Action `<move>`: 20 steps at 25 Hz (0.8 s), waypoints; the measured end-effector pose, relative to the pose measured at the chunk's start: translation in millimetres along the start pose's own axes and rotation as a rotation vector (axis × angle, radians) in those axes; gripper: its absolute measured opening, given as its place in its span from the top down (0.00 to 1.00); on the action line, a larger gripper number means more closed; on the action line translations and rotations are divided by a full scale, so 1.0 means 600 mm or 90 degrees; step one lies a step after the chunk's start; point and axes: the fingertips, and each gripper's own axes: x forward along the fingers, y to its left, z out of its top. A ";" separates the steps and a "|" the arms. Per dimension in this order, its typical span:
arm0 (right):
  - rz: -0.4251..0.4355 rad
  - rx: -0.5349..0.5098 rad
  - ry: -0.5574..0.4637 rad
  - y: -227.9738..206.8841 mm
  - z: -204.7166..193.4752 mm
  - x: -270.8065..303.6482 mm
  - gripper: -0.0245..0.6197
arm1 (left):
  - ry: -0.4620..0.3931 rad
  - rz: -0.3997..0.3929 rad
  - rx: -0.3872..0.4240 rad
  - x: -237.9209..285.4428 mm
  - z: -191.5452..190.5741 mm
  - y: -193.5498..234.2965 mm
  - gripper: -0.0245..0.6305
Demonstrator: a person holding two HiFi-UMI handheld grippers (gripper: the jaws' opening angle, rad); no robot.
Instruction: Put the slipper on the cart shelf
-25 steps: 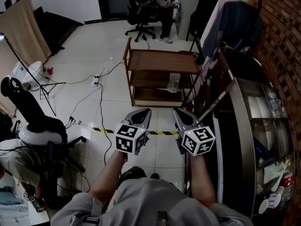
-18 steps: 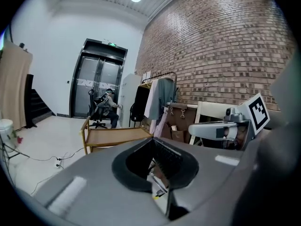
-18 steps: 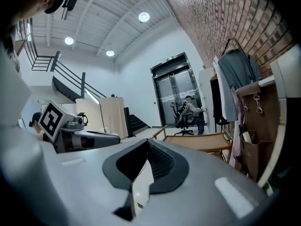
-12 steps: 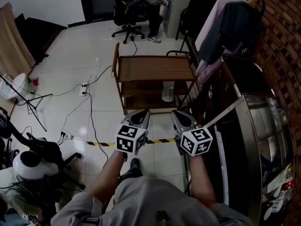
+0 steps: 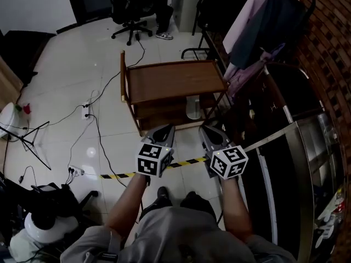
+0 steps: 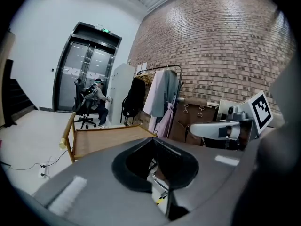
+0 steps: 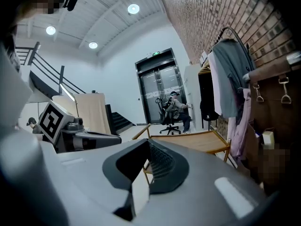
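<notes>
A wooden cart (image 5: 173, 81) with several shelves stands on the white floor ahead of me. A pale slipper (image 5: 193, 107) lies on one of its lower shelves, toward the right side. My left gripper (image 5: 163, 130) and right gripper (image 5: 208, 131) are held side by side just short of the cart's near edge, both pointing at it. Each is shut with nothing between its jaws. The left gripper view shows the cart's top (image 6: 108, 136) beyond the left gripper (image 6: 157, 160). In the right gripper view the cart (image 7: 193, 140) lies past the right gripper (image 7: 148, 166).
A clothes rack (image 5: 263, 21) with hanging garments stands right of the cart, and a dark counter (image 5: 290, 147) runs along the brick wall. Cables (image 5: 93, 119) and yellow-black tape (image 5: 118, 175) cross the floor at left. A person sits on an office chair (image 5: 131, 10) beyond the cart.
Both grippers have been carried forward toward the cart, which now lies closer and lower in the head view. Their jaws stay shut and empty.
</notes>
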 end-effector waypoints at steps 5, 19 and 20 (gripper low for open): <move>-0.013 0.009 0.010 -0.057 -0.002 0.053 0.96 | 0.009 0.002 -0.008 0.060 0.001 0.041 0.95; 0.004 0.041 0.070 -0.246 -0.083 0.188 0.96 | 0.020 0.042 -0.030 0.276 -0.020 0.076 0.95; 0.001 0.045 0.080 -0.258 -0.097 0.198 0.96 | 0.028 0.042 -0.028 0.290 -0.032 0.080 0.95</move>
